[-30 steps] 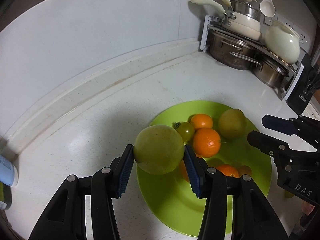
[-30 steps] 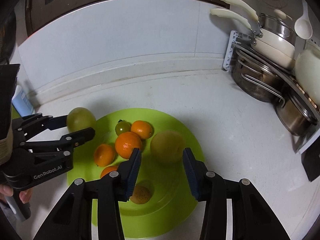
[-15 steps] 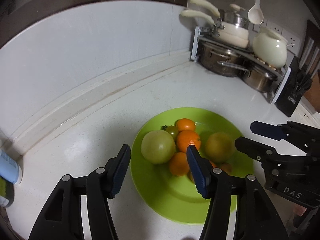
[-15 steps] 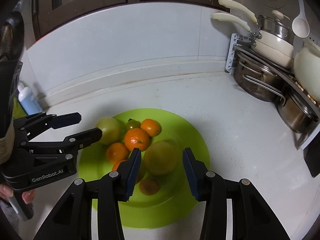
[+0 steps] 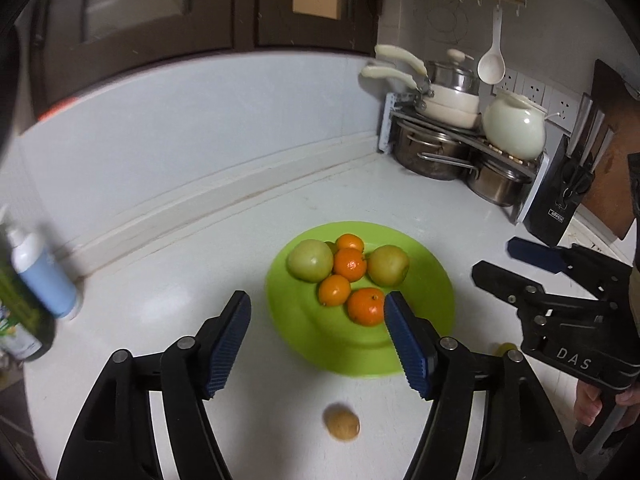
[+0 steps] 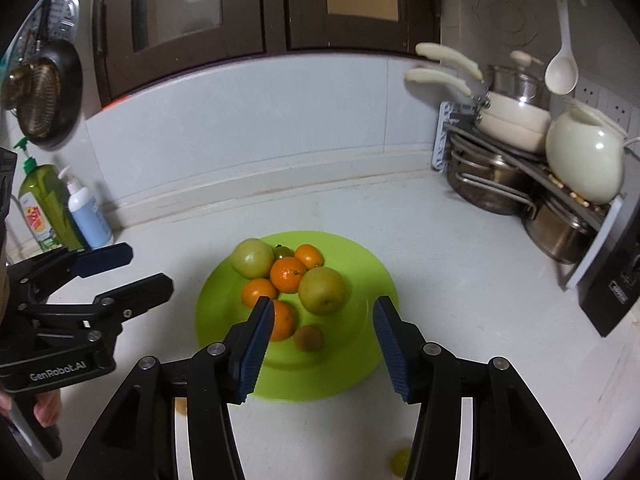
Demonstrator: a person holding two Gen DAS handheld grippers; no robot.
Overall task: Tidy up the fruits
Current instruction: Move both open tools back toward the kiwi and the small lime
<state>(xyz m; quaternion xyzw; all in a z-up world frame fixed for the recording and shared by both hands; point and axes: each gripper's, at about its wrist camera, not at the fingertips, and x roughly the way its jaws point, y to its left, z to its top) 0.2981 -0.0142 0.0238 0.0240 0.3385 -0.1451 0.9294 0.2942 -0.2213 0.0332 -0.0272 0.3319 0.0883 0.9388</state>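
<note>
Lettering first: "GenRobot.AI" reads on your left gripper [image 6: 120,272], "DAS" on your right gripper [image 5: 496,260]. Both sets of jaws are opening with nothing between them. Your fruits [image 6: 288,276] sit piled on the green plate [image 6: 360,280] on the white counter [image 6: 460,288]; one small brown fruit [image 5: 341,421] lies off it. Pot rack [image 6: 520,184] in the corner, dark cabinets [image 6: 240,8] above, soap bottles [image 6: 84,212] by the wall

Glossy plastic plate [image 5: 432,280]; shiny steel pots [image 5: 430,152]; smooth white countertop [image 5: 192,280].
</note>
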